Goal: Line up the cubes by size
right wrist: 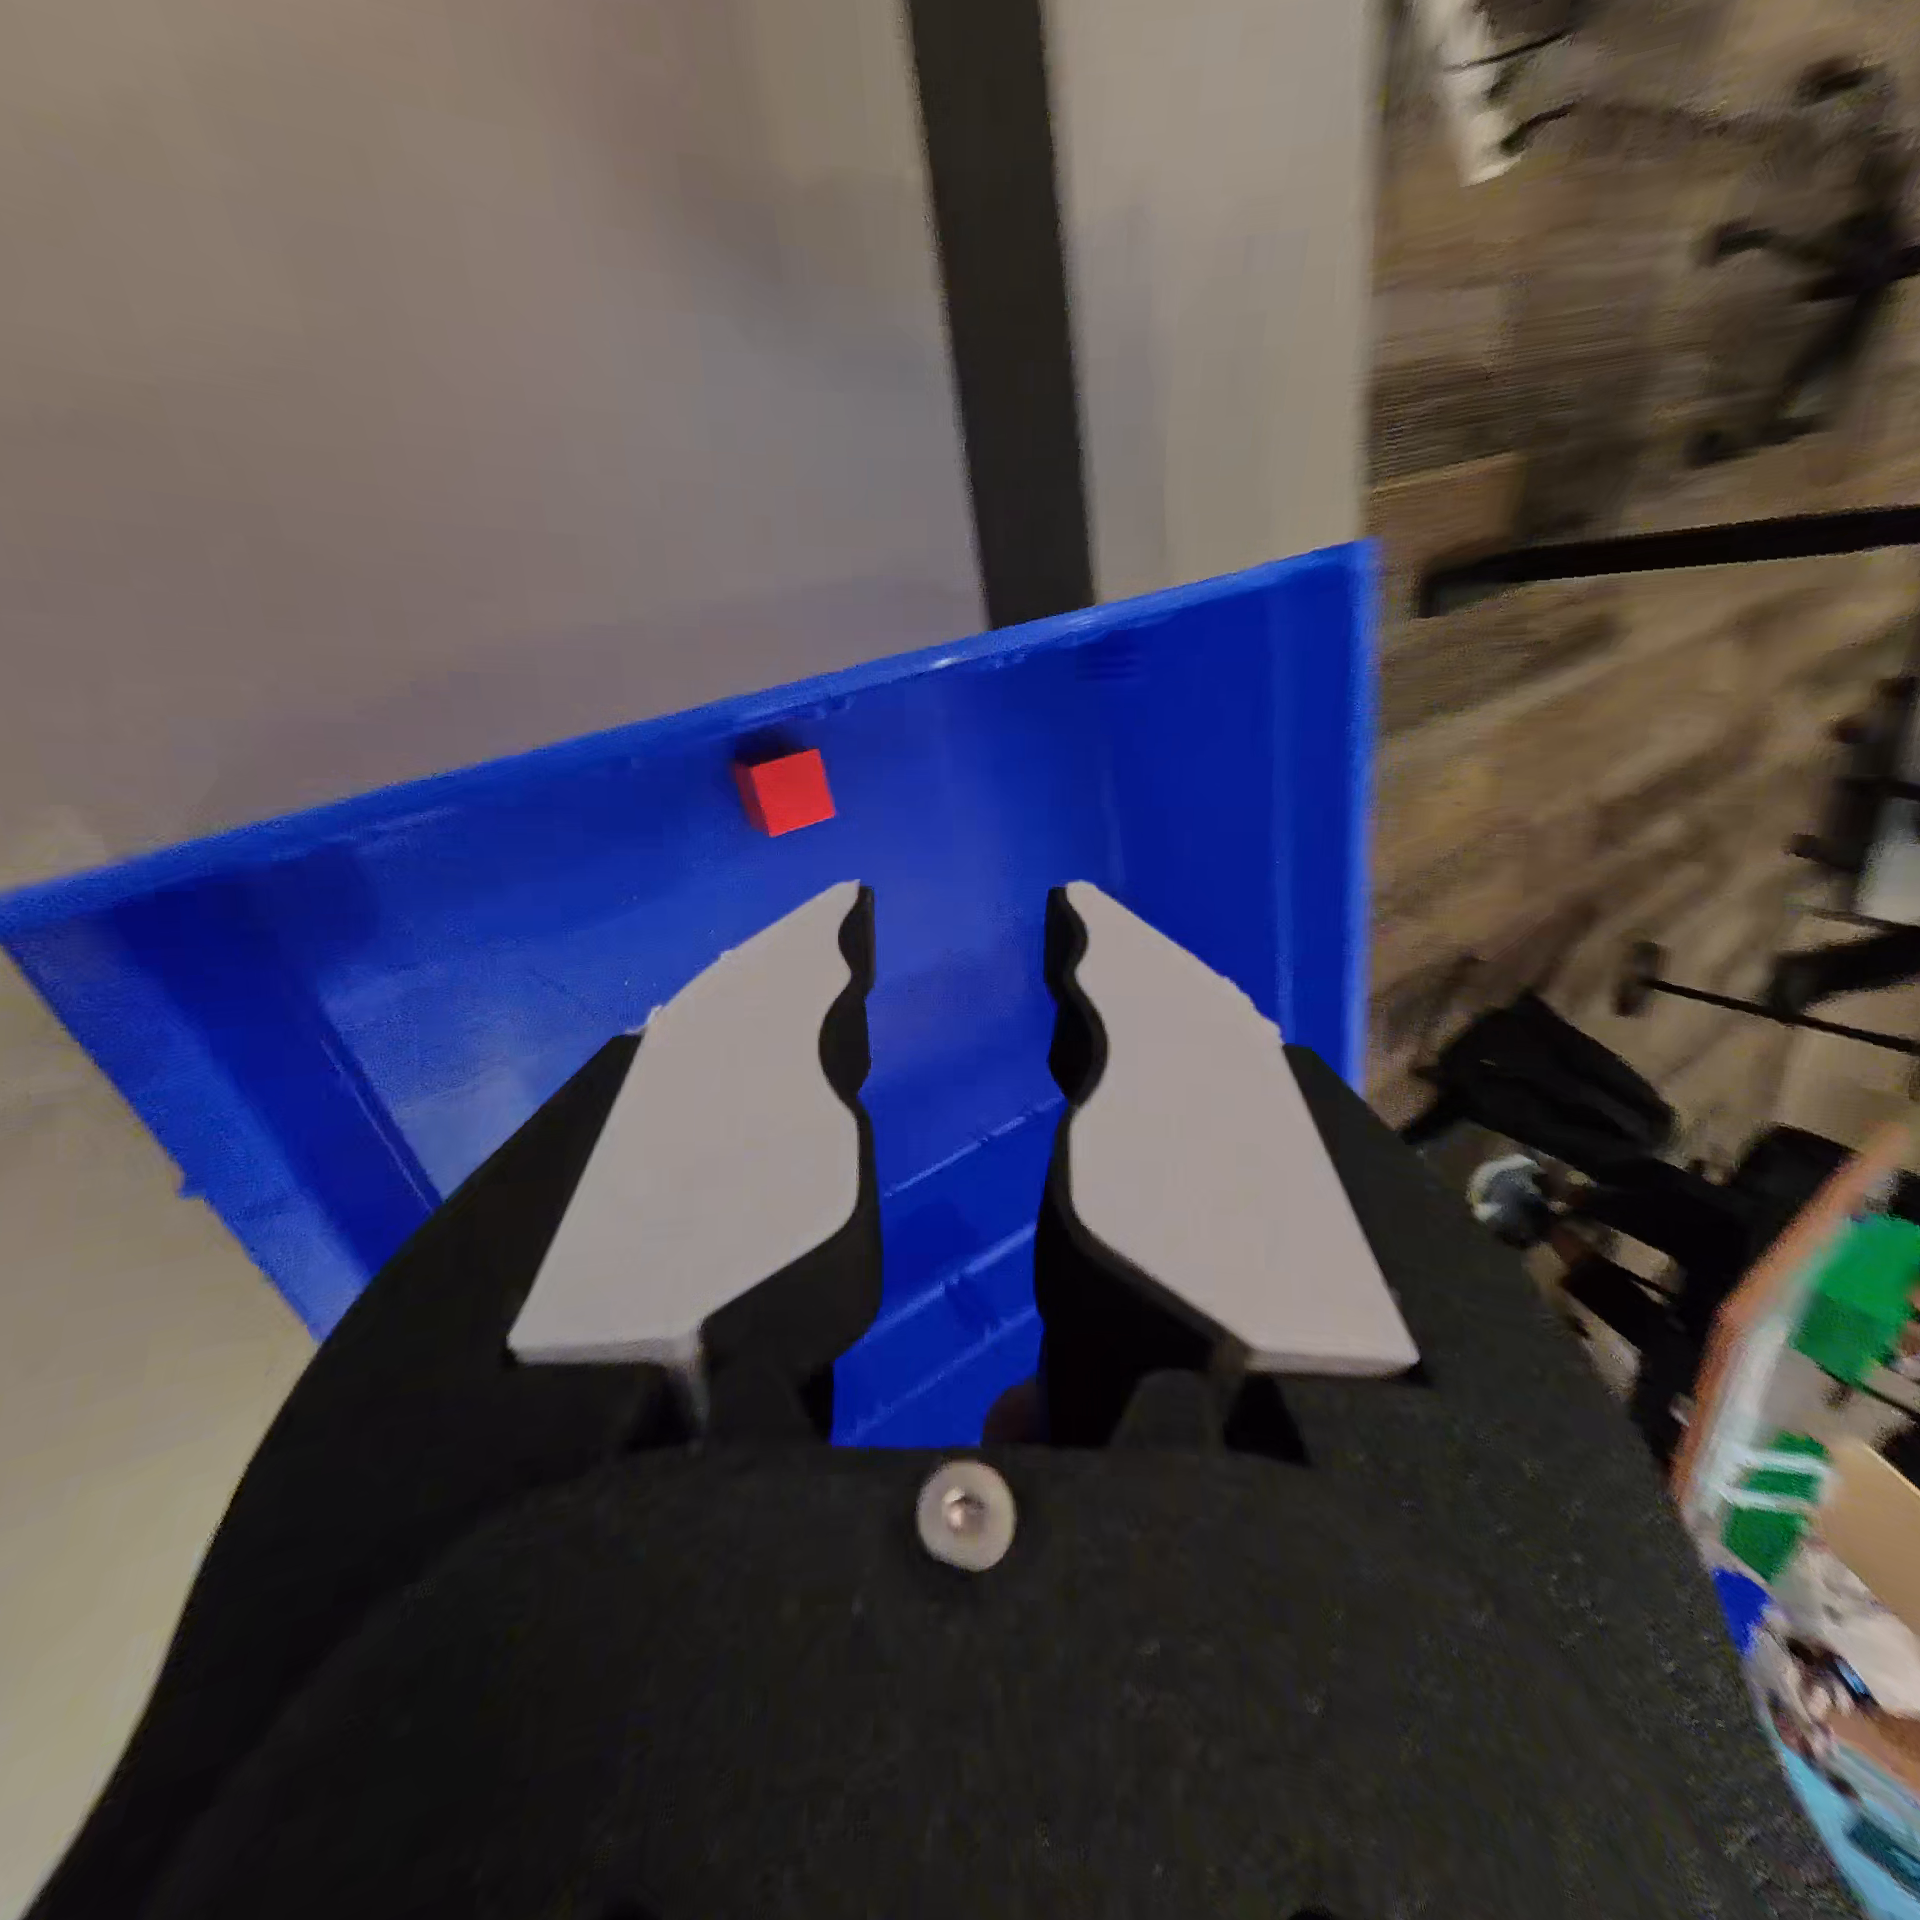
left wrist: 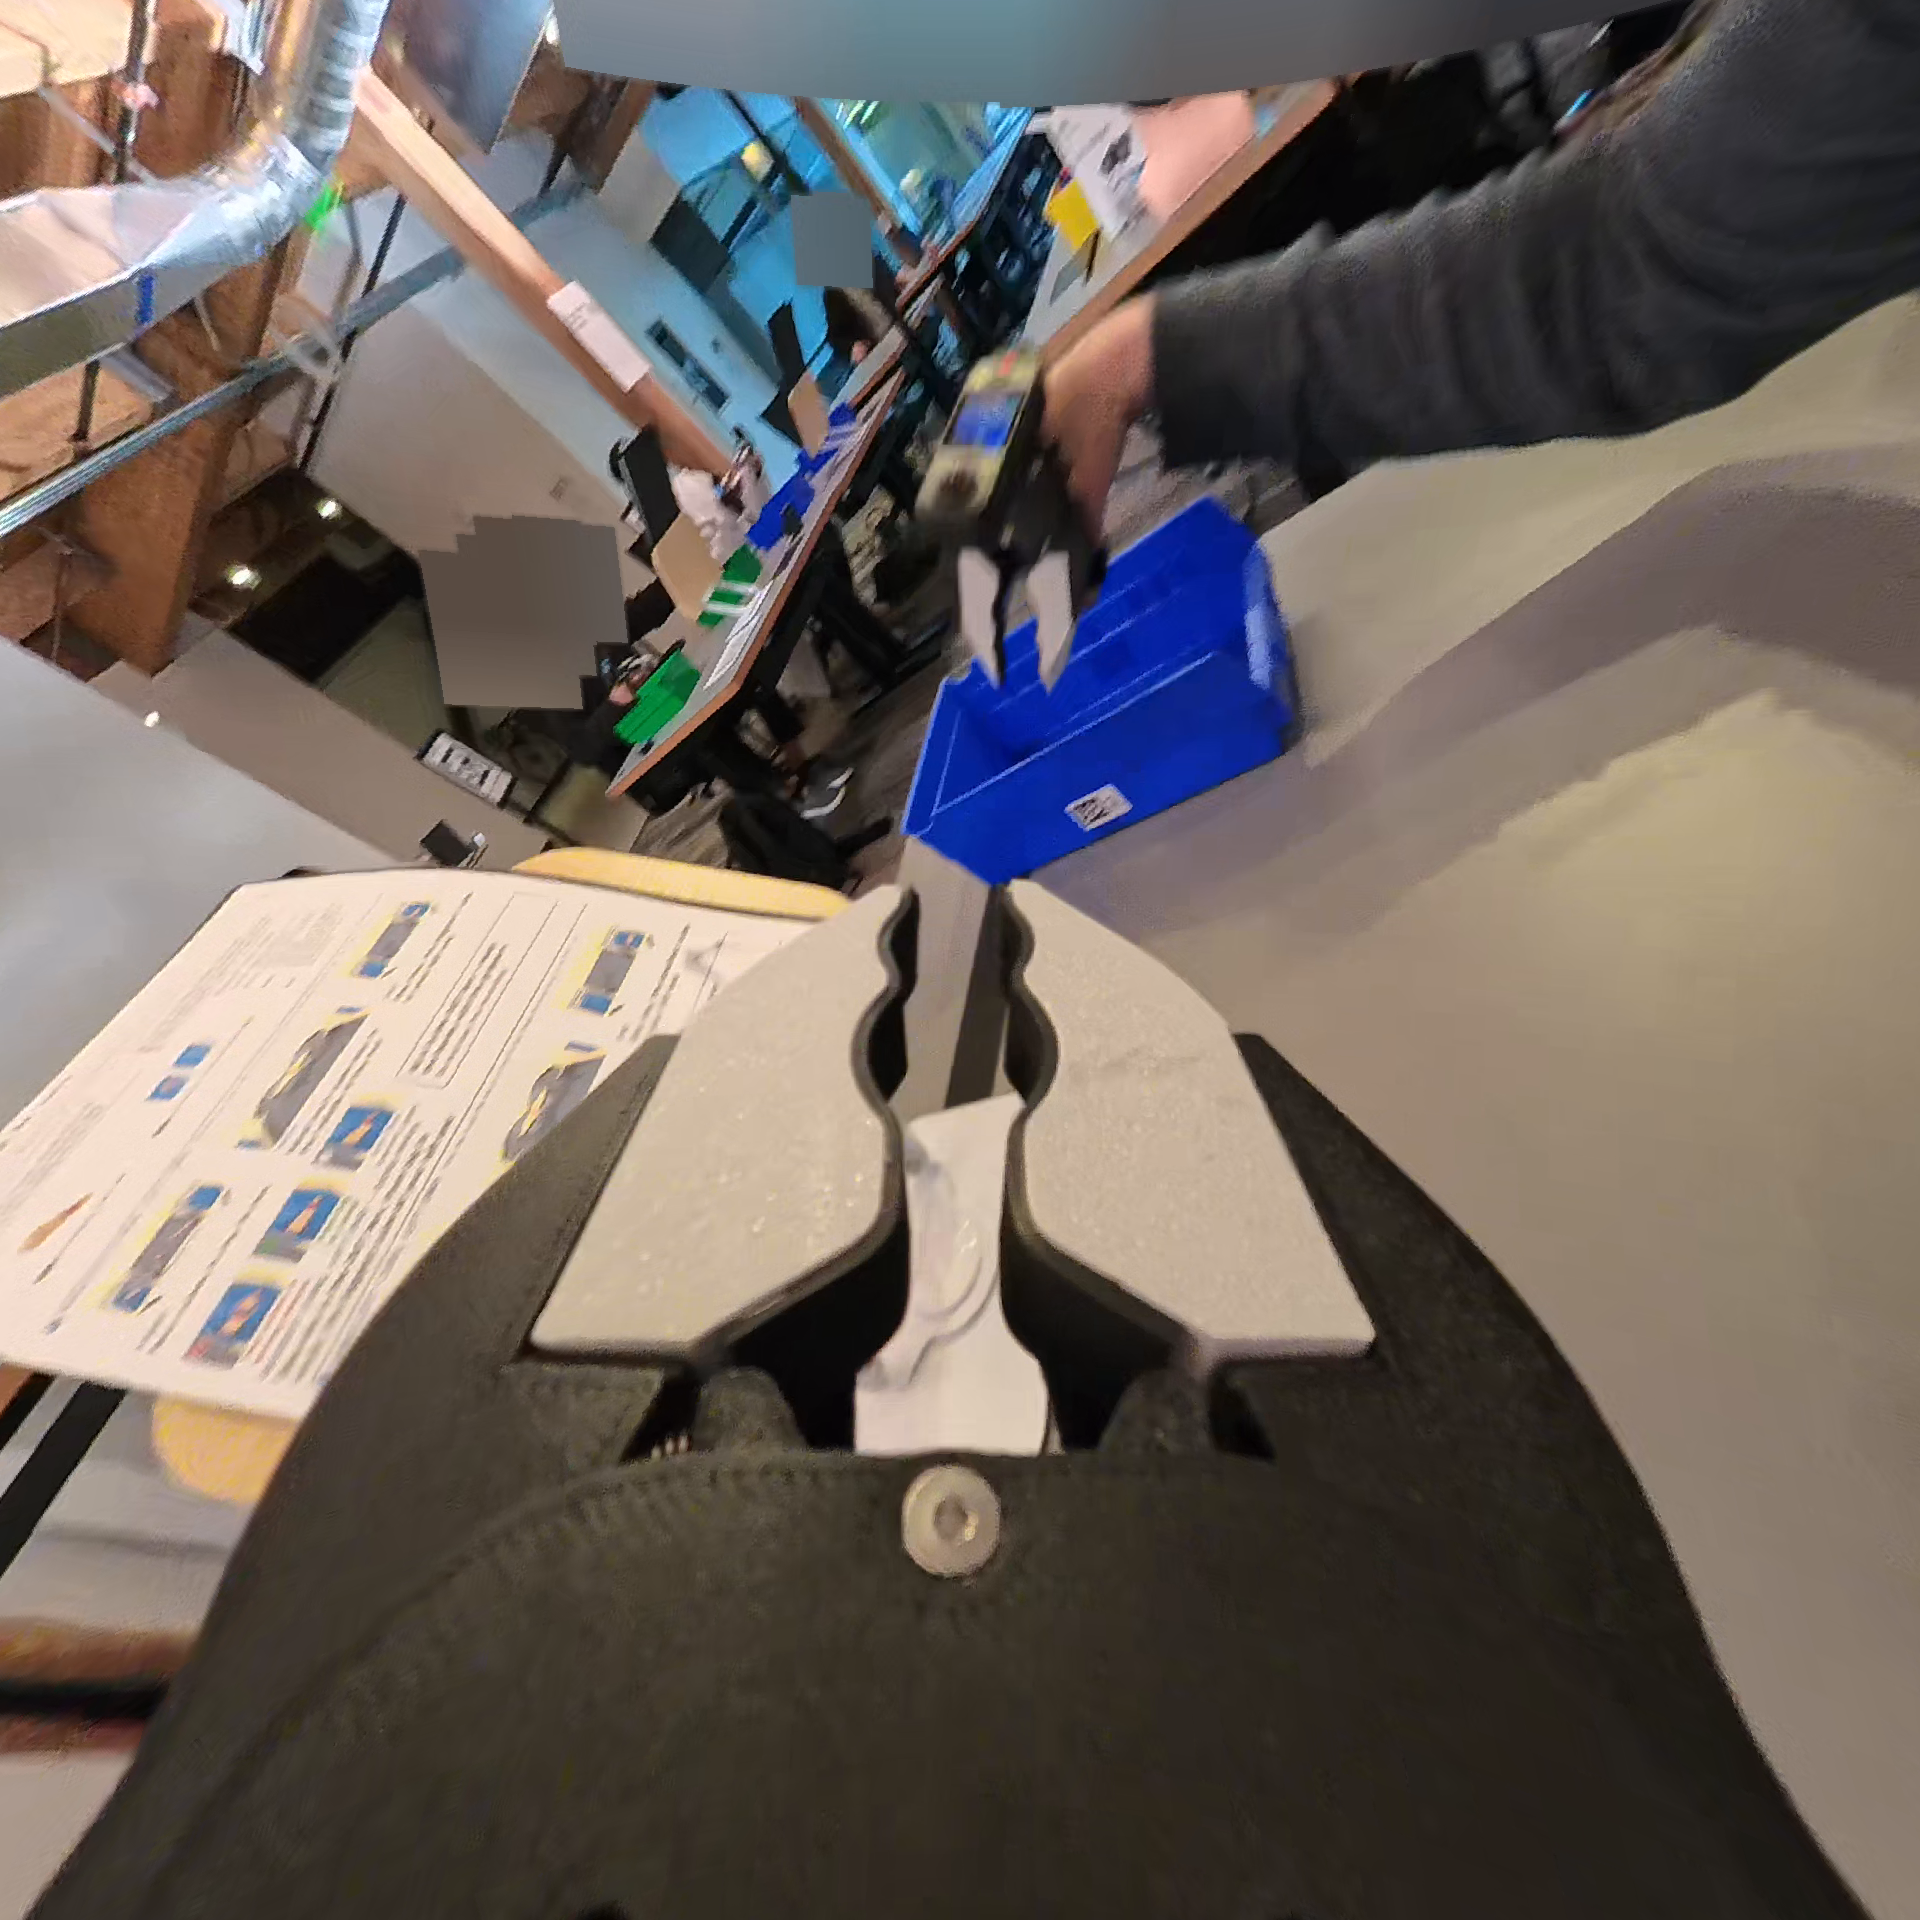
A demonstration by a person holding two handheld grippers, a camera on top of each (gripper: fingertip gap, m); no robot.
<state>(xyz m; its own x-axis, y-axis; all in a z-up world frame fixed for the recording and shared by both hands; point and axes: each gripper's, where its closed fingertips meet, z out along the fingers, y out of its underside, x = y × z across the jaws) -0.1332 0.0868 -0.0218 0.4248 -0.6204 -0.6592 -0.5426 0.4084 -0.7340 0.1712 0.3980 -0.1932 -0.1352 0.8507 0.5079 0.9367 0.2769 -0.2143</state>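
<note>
Your right gripper [right wrist: 961, 894] is hovering over the open blue bin [right wrist: 1320, 790], its jaws standing apart with nothing between them. The red cube [right wrist: 790, 792] is lying inside the bin against the far wall, beyond the fingertips and a little to the left of the gap, apart from both pads. It is the only cube showing in either view.

Your left gripper [left wrist: 956, 904] is pointing along the grey worktop [left wrist: 1558, 1039] toward the near corner of the bin [left wrist: 1101, 748]. Its jaws are slightly parted, and only the worktop and a dark strip are showing through the narrow gap; nothing is being gripped. From this side your right gripper [left wrist: 1023, 675] is showing farther off, fingertips dipping over the bin's rim, with your hand [left wrist: 1101, 416] and a dark sleeve [left wrist: 1507, 270] behind it. The cube is hidden from this view by the bin's walls.

A printed sheet [left wrist: 312, 1091] is lying to the left of the left gripper, its pictures and text too smeared to make out. Both views are blurred by motion, so the floor and benches behind are hard to read. In the right wrist view the gripper body is covering the bin's near part, and a dark upright bar [right wrist: 997, 312] is running behind the bin.
</note>
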